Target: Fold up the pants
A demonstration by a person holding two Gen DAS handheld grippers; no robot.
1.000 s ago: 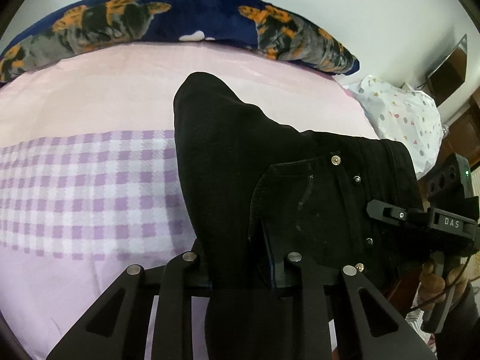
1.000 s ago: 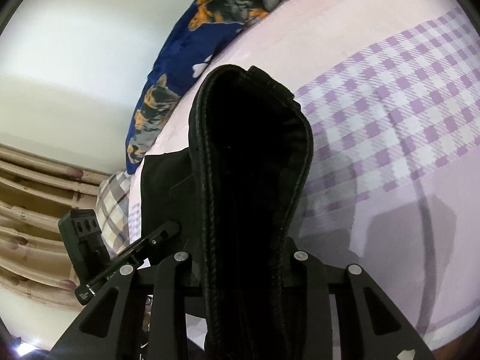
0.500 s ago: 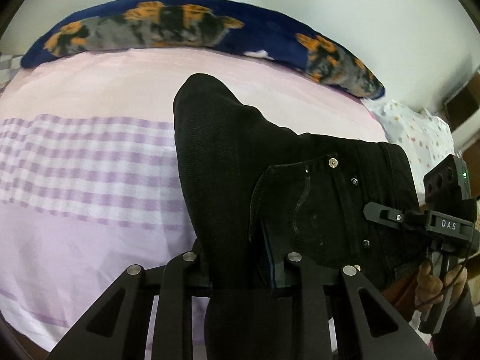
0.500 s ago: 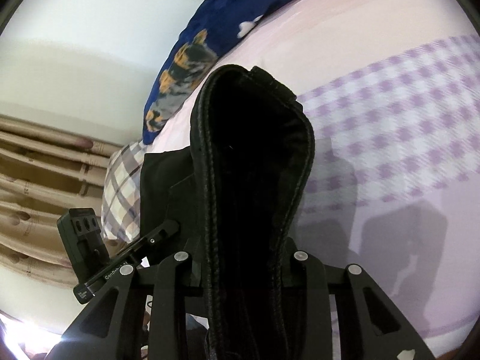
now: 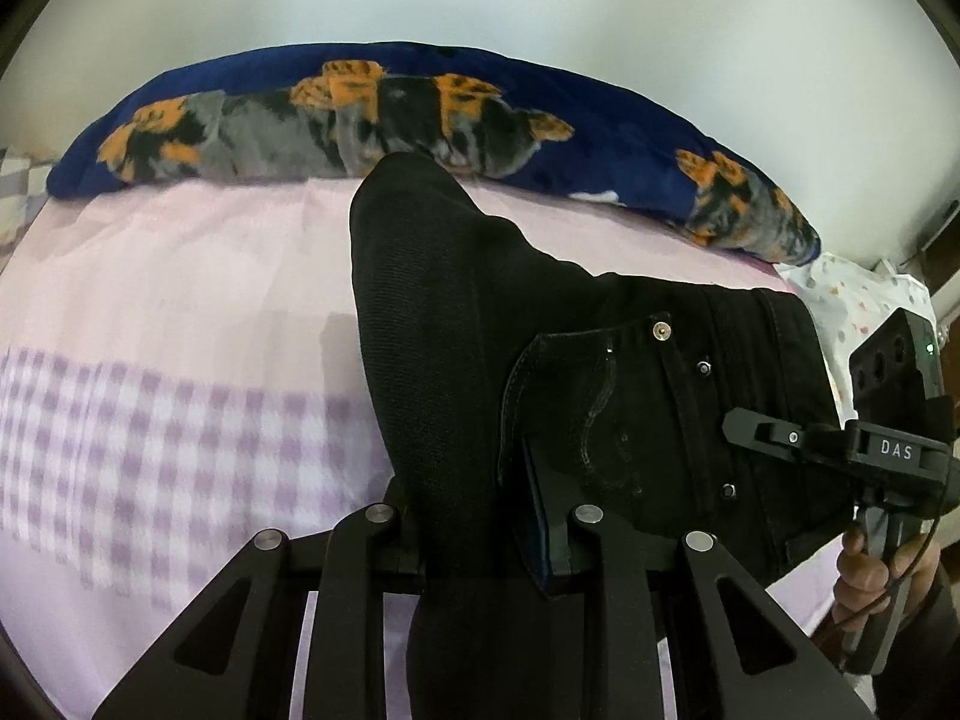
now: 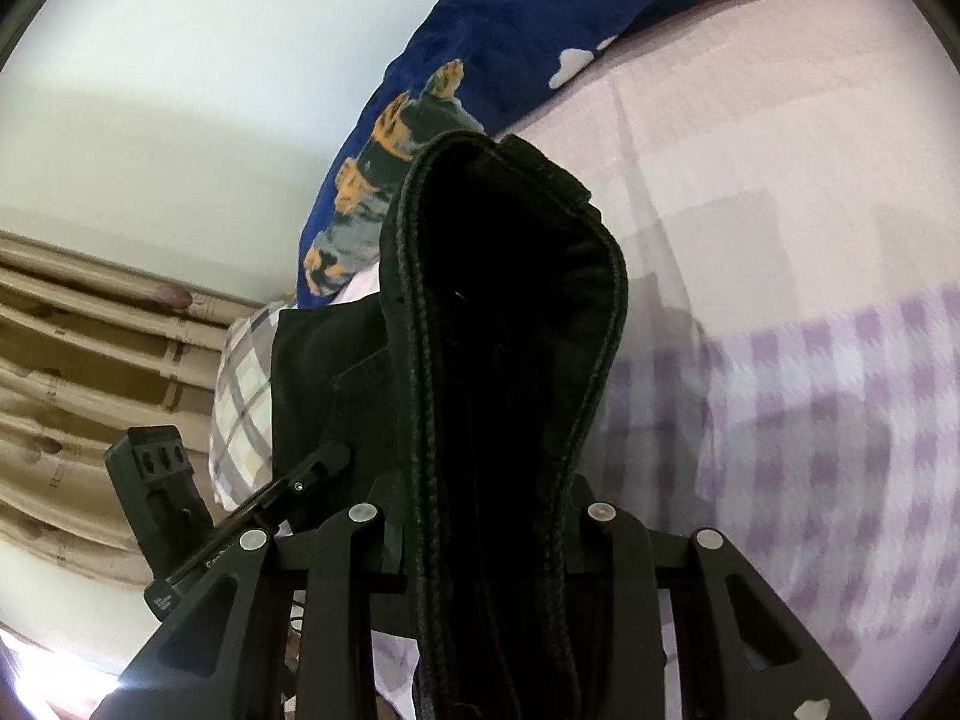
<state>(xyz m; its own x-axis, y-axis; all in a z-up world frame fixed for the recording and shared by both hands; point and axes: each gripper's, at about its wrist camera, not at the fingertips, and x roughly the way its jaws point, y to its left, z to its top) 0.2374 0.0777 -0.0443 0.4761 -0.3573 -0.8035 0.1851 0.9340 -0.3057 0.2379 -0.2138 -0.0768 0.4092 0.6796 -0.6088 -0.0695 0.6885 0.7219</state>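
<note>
Black pants [image 5: 600, 372] hang stretched between both grippers above the bed. My left gripper [image 5: 480, 540] is shut on a bunched fold of the fabric beside a riveted pocket. In the left wrist view the other gripper [image 5: 750, 429] grips the waistband edge at the right, held by a person's hand [image 5: 864, 570]. My right gripper [image 6: 486, 516] is shut on the thick stitched waistband [image 6: 510, 330], which loops up in front of the lens. The left gripper [image 6: 324, 462] appears at lower left in the right wrist view, clamped on the same pants [image 6: 324, 396].
The bed has a pink sheet [image 5: 180, 276] with a purple checked band [image 5: 150, 438]. A dark blue pillow with orange and grey animals [image 5: 390, 114] lies along the far edge by a white wall. A dotted white pillow [image 5: 864, 294] sits right; a plaid pillow [image 6: 240, 396] and beige curtain [image 6: 90, 372] sit left.
Both grippers carried the pants across the bed toward the blue pillow, which now looks larger and nearer. The checked band has slid down the frames. Both grips are unchanged.
</note>
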